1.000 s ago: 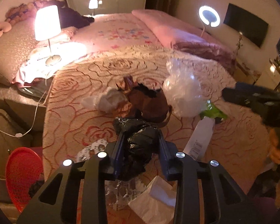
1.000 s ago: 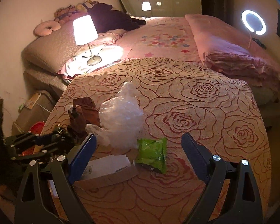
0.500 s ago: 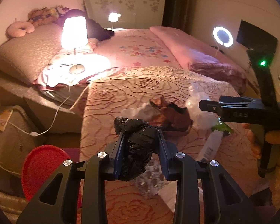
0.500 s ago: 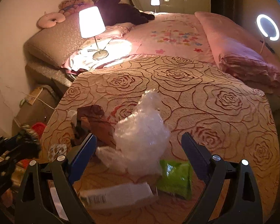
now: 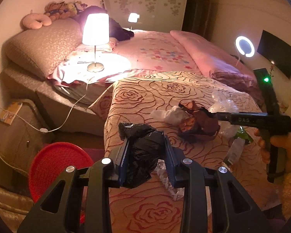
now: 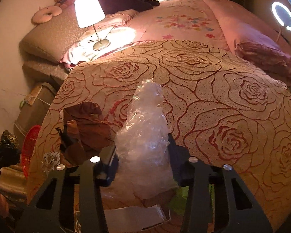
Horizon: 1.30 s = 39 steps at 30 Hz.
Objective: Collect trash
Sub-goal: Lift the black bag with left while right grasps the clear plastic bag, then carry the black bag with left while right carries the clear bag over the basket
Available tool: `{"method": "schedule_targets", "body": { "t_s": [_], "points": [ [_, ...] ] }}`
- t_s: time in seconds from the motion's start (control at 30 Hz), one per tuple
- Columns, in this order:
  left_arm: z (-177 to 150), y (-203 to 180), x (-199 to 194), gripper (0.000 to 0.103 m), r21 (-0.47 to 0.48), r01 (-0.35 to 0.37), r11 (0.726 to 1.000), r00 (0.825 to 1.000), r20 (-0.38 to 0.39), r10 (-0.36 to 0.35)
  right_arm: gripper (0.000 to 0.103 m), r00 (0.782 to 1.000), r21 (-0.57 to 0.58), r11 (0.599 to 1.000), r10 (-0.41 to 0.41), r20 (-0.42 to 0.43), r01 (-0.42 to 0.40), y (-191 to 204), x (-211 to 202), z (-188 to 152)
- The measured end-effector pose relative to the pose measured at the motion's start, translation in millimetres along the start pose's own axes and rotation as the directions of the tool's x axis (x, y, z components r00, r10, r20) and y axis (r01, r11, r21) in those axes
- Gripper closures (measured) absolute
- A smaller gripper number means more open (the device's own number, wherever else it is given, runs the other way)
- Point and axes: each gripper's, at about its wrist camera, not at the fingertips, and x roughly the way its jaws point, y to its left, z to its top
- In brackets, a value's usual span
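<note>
Closing on the clear plastic bag [image 6: 145, 136], the right gripper [image 6: 142, 155] now has its jaws against the bag's two sides; a second ago they stood wide apart with the bag well ahead at 12 o'clock. The bag stands upright between the fingers on the rose-patterned bedspread [image 6: 223, 97].

Left gripper [image 5: 145, 153]: jaws partly closed and clamped on a crumpled black plastic bag [image 5: 141, 151], same grip as in both earlier frames. The view behind it has shifted: one second ago the black bag sat over the trash pile; now it is raised off the bedspread near its edge, and the red basket [image 5: 56, 167] shows much larger at 8 o'clock of the left wrist view.

Left on the bedspread, left wrist view: white crumpled paper [image 5: 172, 113] and brown crumpled paper [image 5: 199, 124] at 1 to 2 o'clock of the left gripper, a foil wrapper [image 5: 168, 180] just below its right finger. Right wrist view: green packet [image 6: 181, 196] and white carton [image 6: 133, 217] at 6 o'clock, under the clear bag.

The person's right hand [image 5: 283, 153] appears at 3 o'clock in the left wrist view. Lit lamp [image 5: 95, 29] at 11 o'clock.
</note>
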Motion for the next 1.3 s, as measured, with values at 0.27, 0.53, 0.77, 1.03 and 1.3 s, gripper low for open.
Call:
{"method": "schedule_targets", "body": {
  "t_s": [0.27, 0.53, 0.77, 1.03, 1.3],
  "points": [
    [-4, 23, -11, 0.072, -0.04, -0.036, 0.999, 0.999, 0.019, 0.037, 0.062, 0.991, -0.005, 0.999, -0.043, 0.128, 0.044, 5, -43, 10],
    [-11, 54, -20, 0.072, -0.11, -0.102, 0.989, 0.994, 0.016, 0.105, 0.062, 0.98, -0.11, 0.994, 0.039, 0.194, -0.018, 53, -74, 13],
    [-17, 80, -34, 0.072, -0.157, -0.172, 0.972, 0.984, 0.022, 0.178, 0.062, 0.98, -0.202, 0.977, 0.11, 0.168, -0.075, 107, -66, 15],
    [-26, 104, -45, 0.072, -0.207, -0.23, 0.951, 0.971, 0.009, 0.237, 0.062, 0.979, -0.298, 0.947, 0.162, 0.123, -0.119, 163, -51, 8],
    [-37, 127, -53, 0.072, -0.245, -0.272, 0.931, 0.96, -0.009, 0.278, 0.062, 0.982, -0.359, 0.923, 0.173, 0.072, -0.136, 197, -38, 2]
  ]
}}
